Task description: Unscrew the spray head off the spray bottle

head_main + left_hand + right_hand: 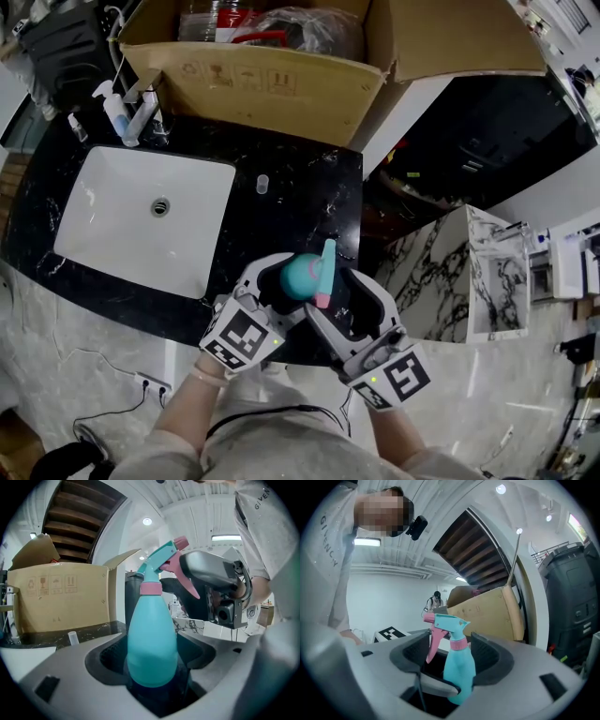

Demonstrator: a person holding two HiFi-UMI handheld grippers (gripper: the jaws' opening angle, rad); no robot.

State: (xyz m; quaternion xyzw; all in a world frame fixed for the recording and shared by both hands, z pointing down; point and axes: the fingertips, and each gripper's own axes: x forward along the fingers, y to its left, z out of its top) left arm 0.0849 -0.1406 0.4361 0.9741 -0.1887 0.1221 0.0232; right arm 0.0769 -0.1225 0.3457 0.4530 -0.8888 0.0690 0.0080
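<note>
Closing off-target could ruin the twist

Jaws of the right gripper [450,656] stand apart around the spray head [446,620]. The left gripper [152,667] is clamped on the spray bottle [152,639] above the counter [300,187]. Catching the pink trigger [432,637], not the collar [458,643], could bend it.

Before you lies a black marbled surface [309,187] with a white rectangular sink [112,216] sunk into it, its round drain [160,206] near the middle. At the sink's far left corner stand a few pump bottles [117,117]. A small clear cup [262,184] stands alone just right of the sink. Behind it sits an open cardboard box [262,89]. Down on the floor, to your left, lies a white power strip [153,383].
</note>
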